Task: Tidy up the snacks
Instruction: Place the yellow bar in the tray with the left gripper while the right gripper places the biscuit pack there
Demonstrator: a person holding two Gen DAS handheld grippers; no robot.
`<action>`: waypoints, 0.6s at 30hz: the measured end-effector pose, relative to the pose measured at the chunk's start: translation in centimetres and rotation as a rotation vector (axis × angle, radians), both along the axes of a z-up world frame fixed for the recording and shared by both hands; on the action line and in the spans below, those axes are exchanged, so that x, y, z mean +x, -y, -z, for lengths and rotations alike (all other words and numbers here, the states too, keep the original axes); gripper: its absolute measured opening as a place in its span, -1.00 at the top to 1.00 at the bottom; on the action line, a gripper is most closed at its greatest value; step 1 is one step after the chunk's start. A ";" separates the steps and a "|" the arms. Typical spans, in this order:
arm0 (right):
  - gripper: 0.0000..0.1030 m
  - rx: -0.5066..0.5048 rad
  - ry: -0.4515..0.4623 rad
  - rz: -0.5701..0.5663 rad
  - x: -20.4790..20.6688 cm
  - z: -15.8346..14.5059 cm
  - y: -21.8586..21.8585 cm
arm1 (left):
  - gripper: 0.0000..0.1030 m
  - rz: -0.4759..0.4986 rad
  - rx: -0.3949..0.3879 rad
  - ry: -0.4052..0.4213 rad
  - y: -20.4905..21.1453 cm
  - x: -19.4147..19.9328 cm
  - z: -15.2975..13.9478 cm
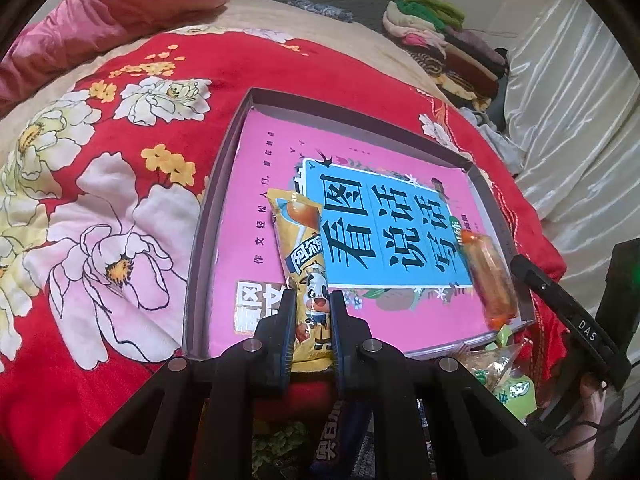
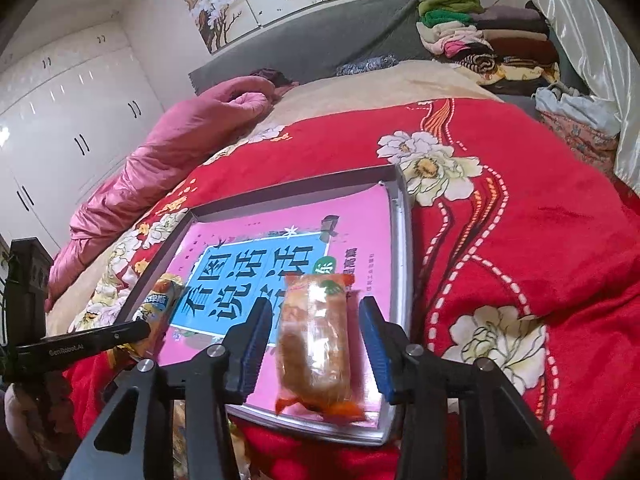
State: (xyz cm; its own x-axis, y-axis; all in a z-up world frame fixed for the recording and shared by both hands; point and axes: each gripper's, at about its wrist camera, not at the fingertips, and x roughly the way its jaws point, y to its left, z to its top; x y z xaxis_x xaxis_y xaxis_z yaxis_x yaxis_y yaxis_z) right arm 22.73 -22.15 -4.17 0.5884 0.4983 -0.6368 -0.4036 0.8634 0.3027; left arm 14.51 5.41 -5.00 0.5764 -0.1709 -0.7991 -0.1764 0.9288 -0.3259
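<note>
A red floral bedspread (image 1: 100, 208) carries a shallow grey tray (image 1: 208, 216) and loose snack packets (image 1: 504, 376).

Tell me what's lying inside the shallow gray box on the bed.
Inside the gray box lies a pink book covering its floor, so the bottom is hidden. On the book rest a yellow cow-print snack packet, gripped by the left gripper, and an orange wrapped snack.

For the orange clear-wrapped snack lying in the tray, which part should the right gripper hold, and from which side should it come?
Grip the orange snack across its narrow middle, coming from its near end. It lies flat on the pink book, lengthwise between the open right gripper fingers, so they can close on its long sides.
</note>
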 end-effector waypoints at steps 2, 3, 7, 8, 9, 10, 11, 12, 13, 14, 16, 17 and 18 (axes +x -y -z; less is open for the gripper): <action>0.12 -0.006 0.006 0.003 -0.1 -0.1 0.1 | 0.68 0.002 -0.003 0.001 0.0 0.0 0.0; 0.12 -0.007 0.008 0.002 -0.1 -0.1 0.1 | 0.68 0.004 -0.007 0.002 0.0 -0.1 -0.1; 0.12 -0.010 0.020 0.001 -0.3 -0.3 0.3 | 0.65 0.016 -0.010 0.012 0.1 -0.2 -0.4; 0.12 -0.011 0.025 0.001 -0.4 -0.4 0.3 | 0.64 0.016 -0.010 0.014 0.1 -0.2 -0.5; 0.12 -0.012 0.031 -0.001 -0.5 -0.6 0.3 | 0.63 0.016 -0.011 0.015 0.2 -0.2 -0.6; 0.11 -0.013 0.039 -0.002 -0.6 -0.7 0.3 | 0.60 0.015 -0.014 0.016 0.1 -0.3 -0.6; 0.08 -0.016 0.044 -0.001 -0.7 -0.7 0.3 | 0.58 0.014 -0.015 0.016 0.1 -0.3 -0.6; 0.03 -0.018 0.049 -0.003 -0.8 -0.8 0.2 | 0.53 0.014 -0.015 0.017 0.0 -0.3 -0.7; 0.00 -0.018 0.052 -0.004 -0.8 -0.9 0.2 | 0.48 0.013 -0.014 0.018 0.0 -0.3 -0.7; -0.01 -0.017 0.054 -0.005 -0.9 -0.9 0.2 | 0.44 0.013 -0.016 0.019 0.0 -0.4 -0.7; -0.01 -0.015 0.058 -0.008 -1.0 -1.0 0.2 | 0.29 0.015 -0.022 0.027 -0.1 -0.5 -1.0; -0.01 -0.014 0.059 -0.008 -1.0 -1.1 0.3 | 0.26 0.013 -0.020 0.030 -0.1 -0.5 -1.1; -0.02 -0.014 0.060 -0.009 -1.0 -1.1 0.3 | 0.21 0.013 -0.018 0.033 -0.2 -0.6 -1.2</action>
State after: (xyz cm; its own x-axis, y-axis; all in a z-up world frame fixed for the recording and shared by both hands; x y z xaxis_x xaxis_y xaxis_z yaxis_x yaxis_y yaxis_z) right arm 21.75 -22.41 -3.07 0.6213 0.4953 -0.6072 -0.4284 0.8635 0.2661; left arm 13.92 5.61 -3.81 0.6000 -0.1932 -0.7763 -0.1529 0.9248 -0.3484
